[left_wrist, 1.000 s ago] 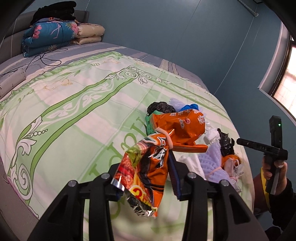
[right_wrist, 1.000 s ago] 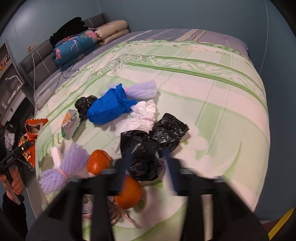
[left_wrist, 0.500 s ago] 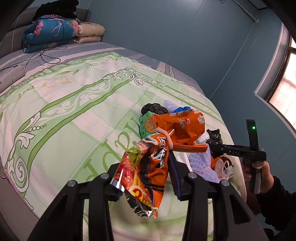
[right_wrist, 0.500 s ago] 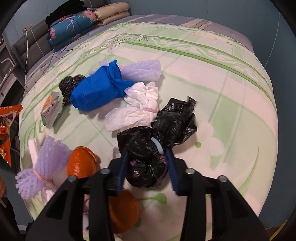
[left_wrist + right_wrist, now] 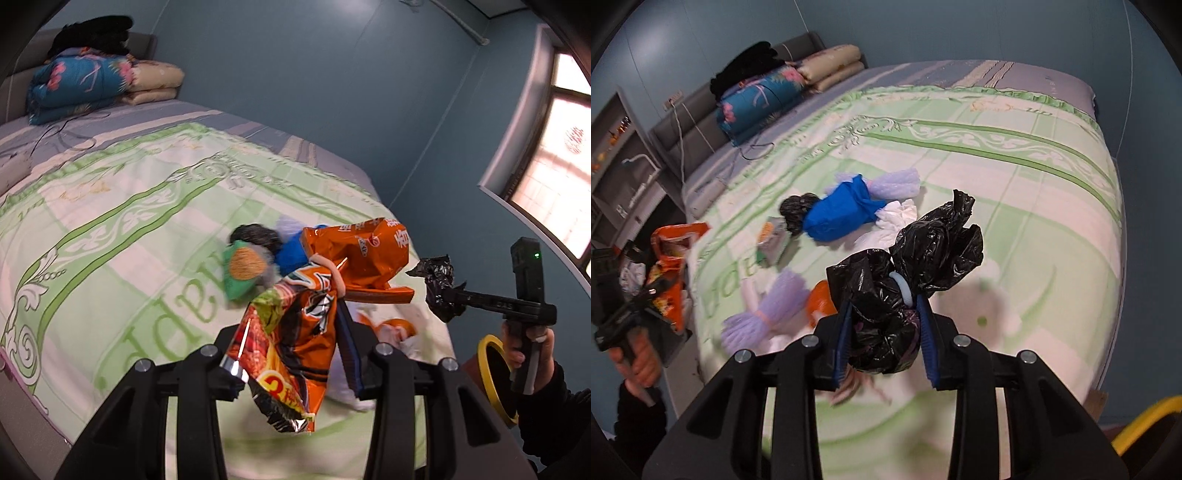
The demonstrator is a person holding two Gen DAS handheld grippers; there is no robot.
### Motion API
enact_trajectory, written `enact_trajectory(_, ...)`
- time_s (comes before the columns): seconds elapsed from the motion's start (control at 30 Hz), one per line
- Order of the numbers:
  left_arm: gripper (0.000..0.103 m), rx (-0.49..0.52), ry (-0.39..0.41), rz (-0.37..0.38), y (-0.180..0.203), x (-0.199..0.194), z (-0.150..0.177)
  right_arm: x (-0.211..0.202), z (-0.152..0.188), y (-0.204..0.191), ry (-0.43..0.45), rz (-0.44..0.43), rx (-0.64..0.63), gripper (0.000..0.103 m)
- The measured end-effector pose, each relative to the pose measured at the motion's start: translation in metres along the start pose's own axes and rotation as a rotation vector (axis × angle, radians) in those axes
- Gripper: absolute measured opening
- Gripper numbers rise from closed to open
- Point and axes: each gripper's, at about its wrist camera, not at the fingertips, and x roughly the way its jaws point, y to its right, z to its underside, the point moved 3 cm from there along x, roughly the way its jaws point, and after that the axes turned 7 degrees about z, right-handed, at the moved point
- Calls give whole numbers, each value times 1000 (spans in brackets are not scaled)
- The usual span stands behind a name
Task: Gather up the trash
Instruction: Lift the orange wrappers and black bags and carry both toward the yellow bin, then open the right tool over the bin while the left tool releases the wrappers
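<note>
My left gripper (image 5: pixel 291 354) is shut on a bundle of orange snack wrappers (image 5: pixel 295 332) that hangs above the near corner of the bed. My right gripper (image 5: pixel 884 332) is shut on a knotted black plastic bag (image 5: pixel 905 273) with a pale blue band, lifted clear of the green bedspread (image 5: pixel 1015 206). In the left wrist view the black bag (image 5: pixel 439 284) sits at the tip of the right gripper (image 5: pixel 448 297) on the right. On the bed lie a blue bundle (image 5: pixel 842 218), a small black bag (image 5: pixel 796 210), a green packet (image 5: pixel 772 240), purple foam netting (image 5: pixel 772 314) and white tissue (image 5: pixel 897 216).
An orange piece (image 5: pixel 822 299) lies by the netting near the bed's foot. Folded quilts (image 5: pixel 761 99) are stacked at the headboard, with a cable on the sheet nearby. A yellow-rimmed bin (image 5: pixel 495 376) stands beside the bed below the right hand. A shelf (image 5: pixel 613 147) is at the far left.
The right gripper's jaws closed on the black bag and raised it off the bed. The left gripper rose with the orange wrappers still in it.
</note>
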Motion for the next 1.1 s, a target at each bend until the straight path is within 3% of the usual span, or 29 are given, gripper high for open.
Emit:
enact_trajectory(0.27, 38, 55, -6, 100, 69, 18, 1, -82, 33, 24, 83, 27, 18, 31)
enact_trajectory(0.6, 38, 160, -19, 246, 207, 48, -2, -193, 67, 77, 259, 128, 101, 31)
enact_trajectory(0.73, 38, 192, -36, 271, 259, 62, 2, -229, 79, 106, 323, 186, 153, 31)
enact_trajectory(0.9, 38, 218, -80, 300, 308, 74, 22, -269, 97, 135, 400, 222, 221, 31)
enact_trajectory(1.1, 38, 243, -186, 343, 344, 99, 58, -285, 110, 168, 431, 251, 320, 31)
